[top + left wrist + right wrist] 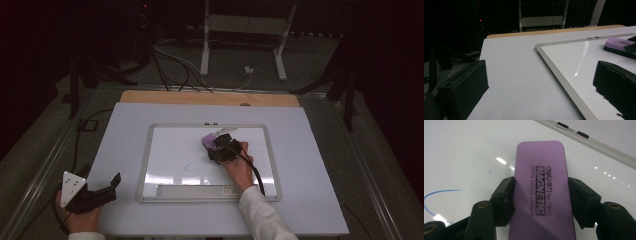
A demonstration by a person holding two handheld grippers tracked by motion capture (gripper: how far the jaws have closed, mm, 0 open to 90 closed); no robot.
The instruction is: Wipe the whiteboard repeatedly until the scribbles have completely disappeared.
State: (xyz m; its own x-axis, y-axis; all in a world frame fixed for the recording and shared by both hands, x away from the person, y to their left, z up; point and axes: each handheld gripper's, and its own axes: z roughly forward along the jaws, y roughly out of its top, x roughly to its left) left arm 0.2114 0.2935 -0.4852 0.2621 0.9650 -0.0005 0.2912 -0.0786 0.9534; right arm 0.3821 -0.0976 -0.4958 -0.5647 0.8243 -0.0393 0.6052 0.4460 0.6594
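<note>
A purple magnetic whiteboard eraser (541,182) lies flat on the whiteboard (469,150), and my right gripper (541,195) is shut on its two long sides. In the high view that gripper (219,146) and the eraser (209,140) sit near the board's middle, up and to the right of a curved blue pen mark (192,166). The blue mark (439,195) lies left of the jaws in the right gripper view. My left gripper (111,184) rests open at the table's near left, off the board, with nothing between its jaws (541,75). The eraser (619,45) also appears far right in its view.
The whiteboard's metal frame (145,165) has a pen tray (197,190) along its near edge and two small clips (572,131) on its far edge. The board lies on a white table top (125,125). Cables and a stand (205,45) are on the dark floor beyond.
</note>
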